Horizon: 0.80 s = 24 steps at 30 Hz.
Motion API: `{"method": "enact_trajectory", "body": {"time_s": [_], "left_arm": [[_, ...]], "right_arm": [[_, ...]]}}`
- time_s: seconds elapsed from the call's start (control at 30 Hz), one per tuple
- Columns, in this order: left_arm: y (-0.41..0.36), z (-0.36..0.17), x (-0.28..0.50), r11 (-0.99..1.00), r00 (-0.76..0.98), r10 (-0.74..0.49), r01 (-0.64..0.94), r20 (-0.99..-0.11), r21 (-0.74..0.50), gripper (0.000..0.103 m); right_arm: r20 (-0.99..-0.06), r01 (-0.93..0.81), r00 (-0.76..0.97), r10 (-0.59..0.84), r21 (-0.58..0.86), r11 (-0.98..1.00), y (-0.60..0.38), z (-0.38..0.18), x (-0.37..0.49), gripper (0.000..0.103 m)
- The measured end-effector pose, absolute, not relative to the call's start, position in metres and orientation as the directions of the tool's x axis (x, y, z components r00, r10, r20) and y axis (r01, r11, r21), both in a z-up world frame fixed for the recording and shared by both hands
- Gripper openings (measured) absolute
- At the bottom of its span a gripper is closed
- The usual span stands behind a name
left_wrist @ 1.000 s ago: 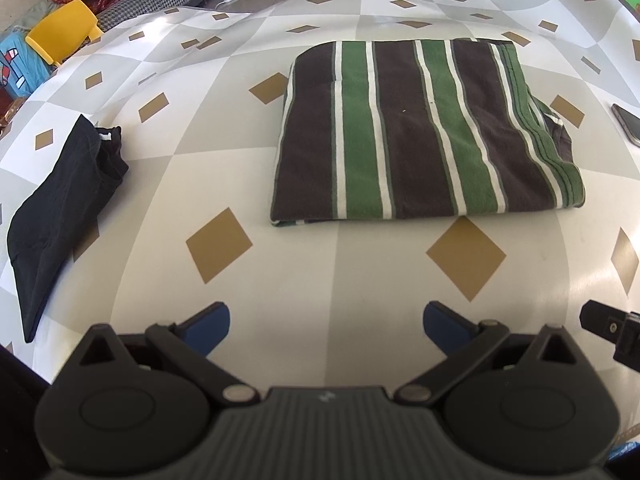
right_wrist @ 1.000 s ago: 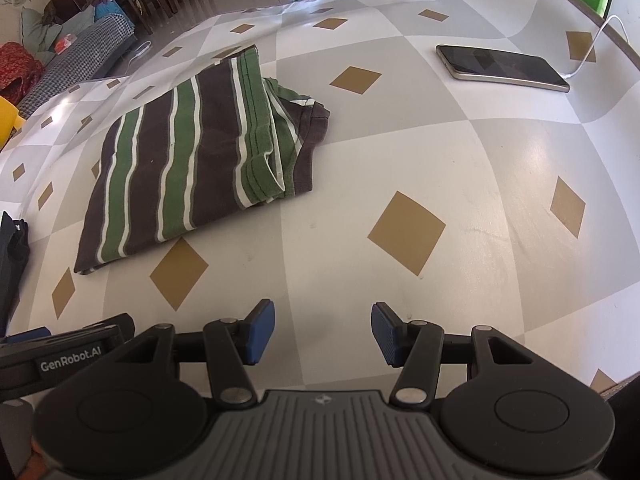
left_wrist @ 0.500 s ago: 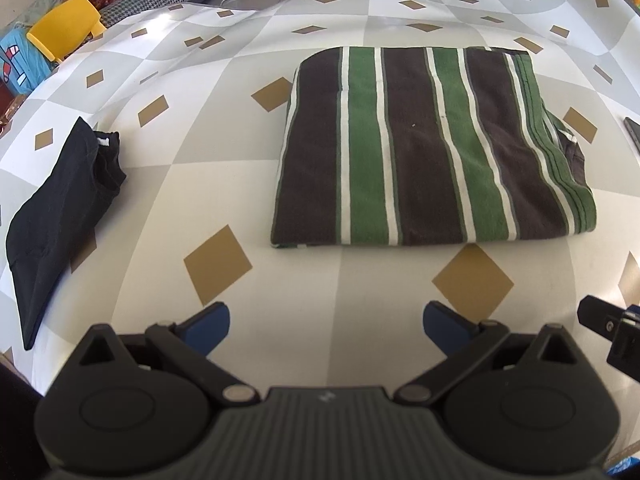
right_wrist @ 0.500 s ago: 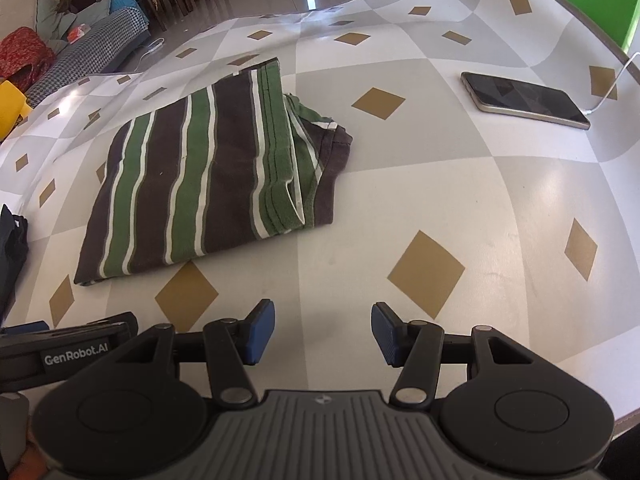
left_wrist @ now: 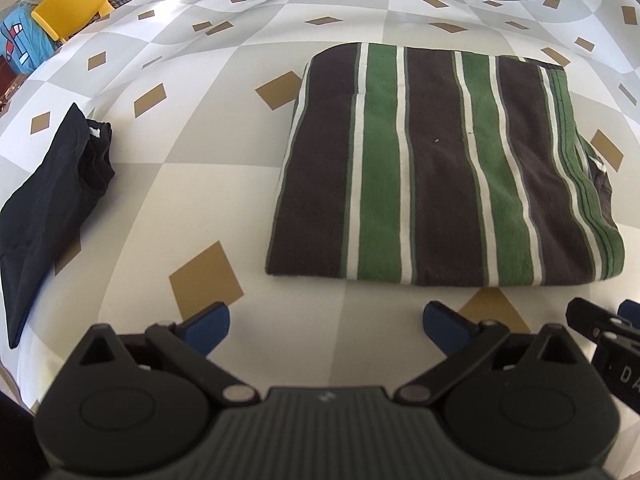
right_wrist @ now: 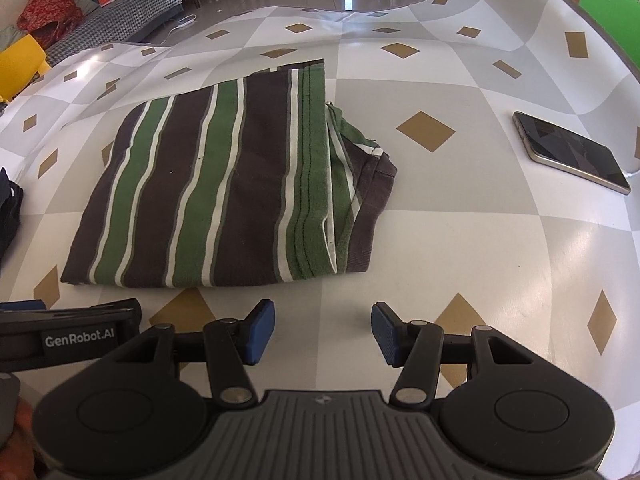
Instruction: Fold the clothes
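A folded shirt (left_wrist: 440,168) with brown, green and white stripes lies flat on the checked tablecloth; the right wrist view shows the same striped shirt (right_wrist: 224,196) with a sleeve bunched at its right side. My left gripper (left_wrist: 326,326) hovers open just short of the shirt's near edge, nothing between its blue pads. My right gripper (right_wrist: 323,330) is also open and empty, in front of the shirt's near right corner. The right gripper's body (left_wrist: 608,344) shows at the lower right of the left wrist view.
A folded black garment (left_wrist: 48,196) lies at the left on the tablecloth (left_wrist: 180,184). A phone (right_wrist: 572,152) with a cable rests at the right. A yellow chair (left_wrist: 70,8) and a sofa with clothes stand beyond the table's far edge.
Both grippers have drawn closer to the striped shirt, which now looks larger and nearer in both views. The right view has swung so the shirt sits more centred. Jaws unchanged.
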<state>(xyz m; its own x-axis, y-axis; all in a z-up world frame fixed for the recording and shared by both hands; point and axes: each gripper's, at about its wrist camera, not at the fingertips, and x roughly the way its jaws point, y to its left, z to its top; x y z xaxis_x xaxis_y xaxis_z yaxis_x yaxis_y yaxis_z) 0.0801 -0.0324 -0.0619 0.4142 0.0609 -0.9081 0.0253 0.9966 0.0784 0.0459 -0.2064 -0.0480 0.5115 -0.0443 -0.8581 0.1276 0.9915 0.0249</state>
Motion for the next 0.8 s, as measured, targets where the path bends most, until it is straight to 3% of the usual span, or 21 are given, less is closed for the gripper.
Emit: {"method": "enact_trajectory", "body": {"time_s": [0.8], "left_arm": [[-0.012,-0.069,0.117,0.998,0.41,0.041,-0.066,-0.911,0.016,0.103]], "right_arm": [[-0.818,0.024,0.575,-0.03,-0.019,1.0,-0.186,-0.058,0.1,0.053]]}}
